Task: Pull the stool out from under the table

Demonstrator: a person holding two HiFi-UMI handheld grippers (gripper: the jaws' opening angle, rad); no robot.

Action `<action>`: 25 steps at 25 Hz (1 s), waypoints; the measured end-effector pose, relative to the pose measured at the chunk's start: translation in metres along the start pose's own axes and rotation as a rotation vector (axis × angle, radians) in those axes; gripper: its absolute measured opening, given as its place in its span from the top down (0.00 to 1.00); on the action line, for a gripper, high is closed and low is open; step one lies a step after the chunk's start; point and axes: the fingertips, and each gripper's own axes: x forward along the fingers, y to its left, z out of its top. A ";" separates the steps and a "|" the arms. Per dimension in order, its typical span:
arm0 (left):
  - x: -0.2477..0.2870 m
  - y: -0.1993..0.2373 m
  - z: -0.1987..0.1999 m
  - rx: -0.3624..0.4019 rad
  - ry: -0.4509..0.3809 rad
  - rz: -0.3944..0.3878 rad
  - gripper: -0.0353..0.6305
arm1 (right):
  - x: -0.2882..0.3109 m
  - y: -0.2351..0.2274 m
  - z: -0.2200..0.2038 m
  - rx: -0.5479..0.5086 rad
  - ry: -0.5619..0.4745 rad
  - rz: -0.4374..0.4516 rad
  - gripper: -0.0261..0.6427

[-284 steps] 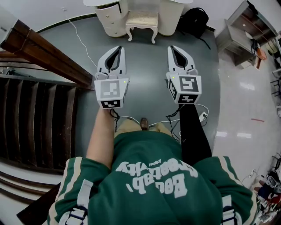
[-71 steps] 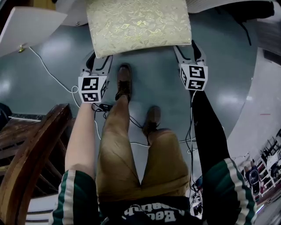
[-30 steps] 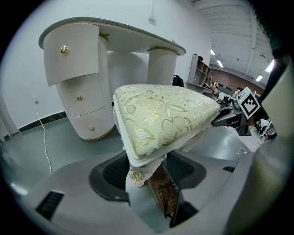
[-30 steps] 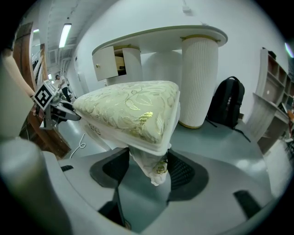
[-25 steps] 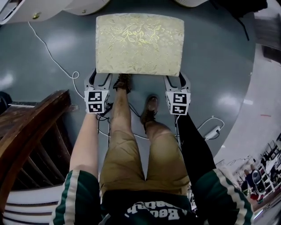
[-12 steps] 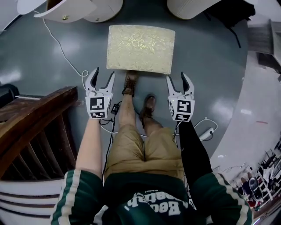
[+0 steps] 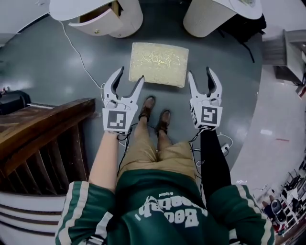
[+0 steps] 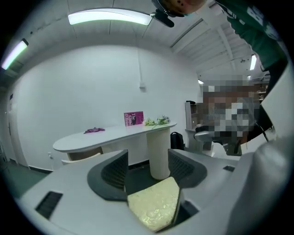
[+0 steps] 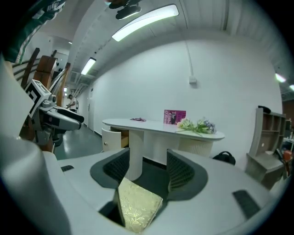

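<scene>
The stool (image 7: 158, 63), with its cream and gold patterned seat, stands on the grey floor in front of the white table (image 7: 81, 7), out from under it. My left gripper (image 7: 130, 79) hangs open and empty over the stool's near left corner. My right gripper (image 7: 201, 76) is open and empty just right of the seat. Neither touches the stool. In the left gripper view the seat (image 8: 154, 209) shows low between the open jaws of the left gripper (image 8: 147, 170). The right gripper view shows the seat (image 9: 135, 206) below the right gripper (image 9: 148, 172), with the table (image 9: 161, 128) beyond.
A dark wooden stair rail (image 7: 43, 124) runs along the left. The table's white pedestals (image 7: 205, 19) stand behind the stool, with a black bag (image 7: 244, 28) at the far right. A white cable (image 7: 71, 43) and a power strip (image 7: 224, 148) lie on the floor. The person's feet (image 7: 155, 112) are just short of the stool.
Both grippers have come away from the stool's near corners and risen. The view has lifted and pulled back, so the stool looks smaller and farther. The stool itself stays put.
</scene>
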 end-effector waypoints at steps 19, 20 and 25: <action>0.000 0.062 0.180 0.089 -0.203 -0.098 0.51 | -0.016 0.034 0.219 -0.041 -0.196 -0.113 0.58; -0.002 0.062 0.187 0.089 -0.218 -0.103 0.51 | -0.020 0.036 0.226 -0.052 -0.208 -0.116 0.58; -0.011 0.069 0.219 0.072 -0.286 -0.116 0.51 | -0.030 0.049 0.252 -0.097 -0.247 -0.117 0.59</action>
